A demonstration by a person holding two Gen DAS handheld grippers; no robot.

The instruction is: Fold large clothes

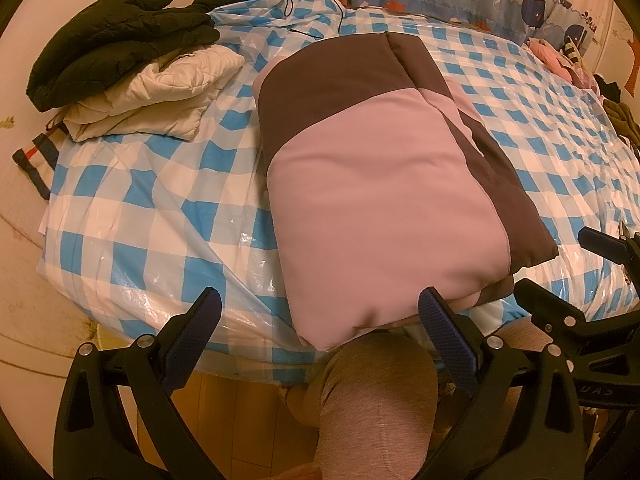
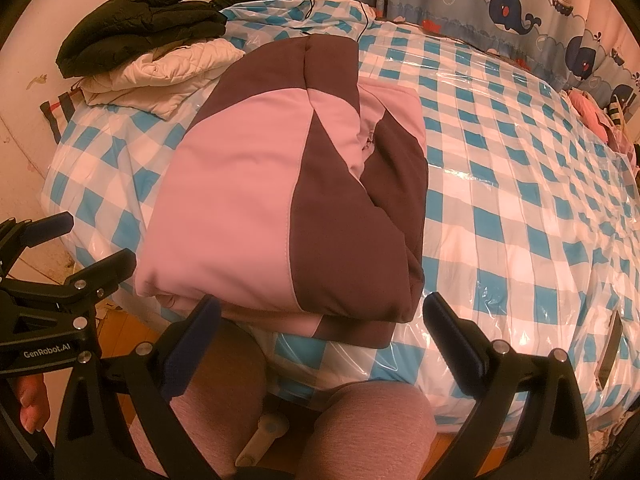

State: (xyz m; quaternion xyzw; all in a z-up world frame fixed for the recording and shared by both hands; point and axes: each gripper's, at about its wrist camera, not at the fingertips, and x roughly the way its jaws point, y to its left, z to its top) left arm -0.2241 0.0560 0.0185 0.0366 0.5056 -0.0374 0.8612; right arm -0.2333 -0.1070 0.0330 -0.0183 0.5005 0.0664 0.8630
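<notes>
A pink and dark brown padded jacket (image 1: 384, 184) lies folded into a thick rectangle on the bed, its near end at the bed's front edge. It also shows in the right wrist view (image 2: 280, 200). My left gripper (image 1: 320, 308) is open and empty, held just short of the jacket's near left corner. My right gripper (image 2: 322, 316) is open and empty, its jaws spread on either side of the jacket's near right end without touching it. The right gripper also shows at the right edge of the left wrist view (image 1: 568, 276).
The bed has a blue and white checked plastic cover (image 1: 140, 200). A folded cream quilted garment (image 1: 160, 96) with a black jacket (image 1: 116, 40) on top lies at the far left corner. More clothes (image 2: 600, 116) lie at the far right. A phone (image 2: 610, 348) lies near the right edge. My knees are below.
</notes>
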